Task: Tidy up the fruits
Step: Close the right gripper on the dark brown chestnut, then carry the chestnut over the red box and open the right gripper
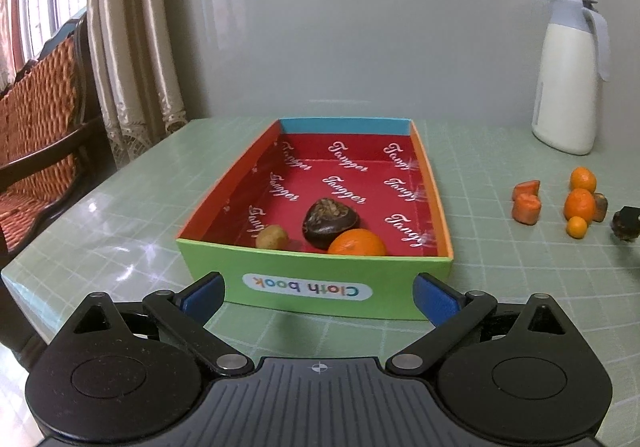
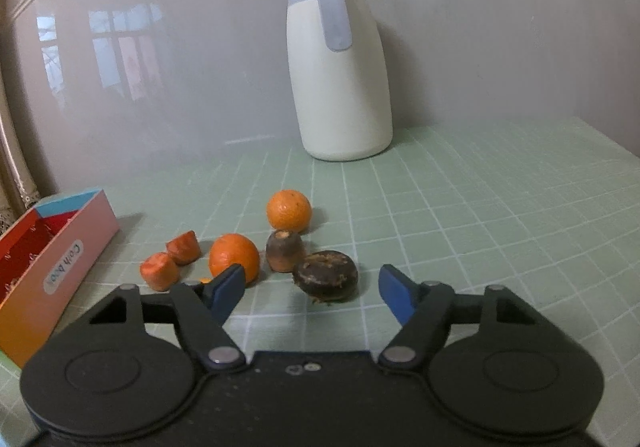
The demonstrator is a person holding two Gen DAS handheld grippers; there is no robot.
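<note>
A green gridded table stands against a pale glossy wall, with curtains and a wooden bench at the far left. On the table sits a shallow open cardboard box with a red printed lining and a green front wall labelled "Cloth book". Inside it, near the front wall, lie a small tan fruit, a dark brown fruit and an orange.

The left gripper hovers just in front of the box, its blue-tipped fingers spread wide with nothing between them.

To the right of the box, well apart from it, loose fruit lies in a cluster: two reddish-orange chunks, a tangerine, a brownish stub, another tangerine behind it, and a dark, flattened round fruit.

The right gripper points at this dark fruit, fingers partly apart on either side of it, not touching it.

A white jug with a grey lid stands upright by the wall.
</note>
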